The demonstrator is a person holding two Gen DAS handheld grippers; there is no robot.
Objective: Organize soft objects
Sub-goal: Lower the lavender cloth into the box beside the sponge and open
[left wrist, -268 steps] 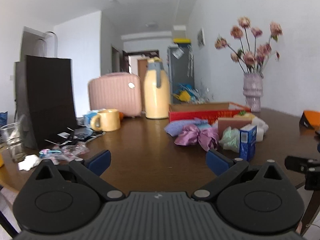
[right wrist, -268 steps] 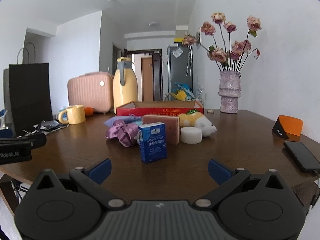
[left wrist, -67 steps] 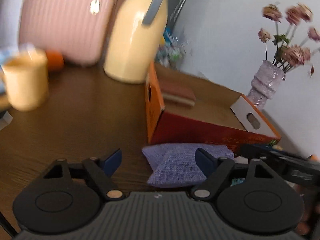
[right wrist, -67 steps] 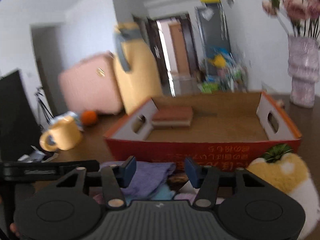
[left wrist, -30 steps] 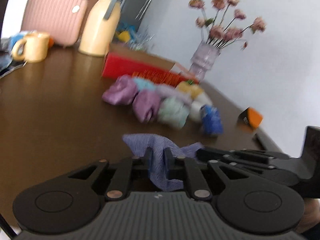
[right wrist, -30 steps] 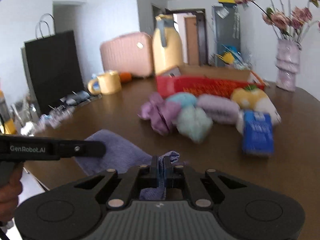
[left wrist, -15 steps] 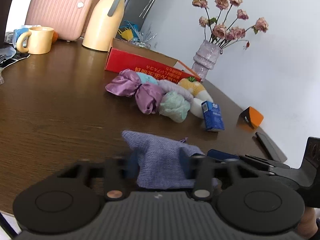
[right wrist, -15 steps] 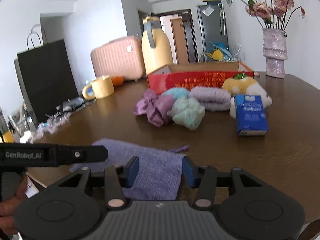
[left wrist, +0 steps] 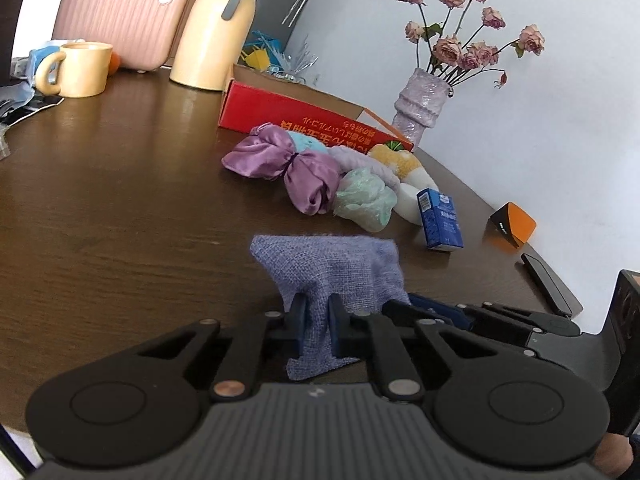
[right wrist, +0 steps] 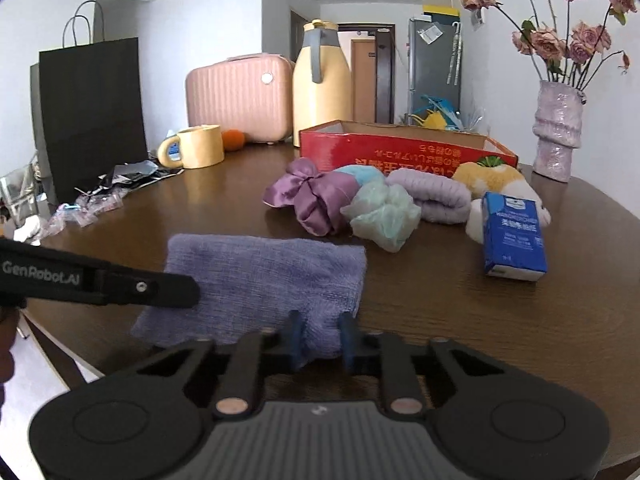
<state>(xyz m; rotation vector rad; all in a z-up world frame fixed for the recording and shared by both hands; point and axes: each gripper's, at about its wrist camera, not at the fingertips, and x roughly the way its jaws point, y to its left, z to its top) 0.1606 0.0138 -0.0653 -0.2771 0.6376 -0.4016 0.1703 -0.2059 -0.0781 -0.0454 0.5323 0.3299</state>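
A purple woven cloth (left wrist: 332, 268) lies on the brown table near its front edge. It also shows in the right wrist view (right wrist: 264, 276). My left gripper (left wrist: 316, 320) is shut on the cloth's near edge. My right gripper (right wrist: 319, 334) sits at the cloth's right near corner, its jaws narrowly apart with cloth between them. Beyond lie a purple satin scrunchie (right wrist: 312, 196), a mint scrunchie (right wrist: 384, 212), a lilac rolled towel (right wrist: 432, 196), a yellow plush toy (right wrist: 492, 178) and a blue tissue pack (right wrist: 512, 236). The red cardboard box (right wrist: 400, 148) stands behind them.
A yellow jug (right wrist: 320, 80), pink case (right wrist: 240, 96), yellow mug (right wrist: 200, 146) and black paper bag (right wrist: 92, 116) stand at the back left. A vase of dried roses (right wrist: 558, 132) stands at the right. A phone (left wrist: 548, 280) and orange block (left wrist: 516, 228) lie near the right edge.
Half a second ago both grippers were open around the flat cloth. Now the left has shut on its near edge and the right has narrowed around its corner.
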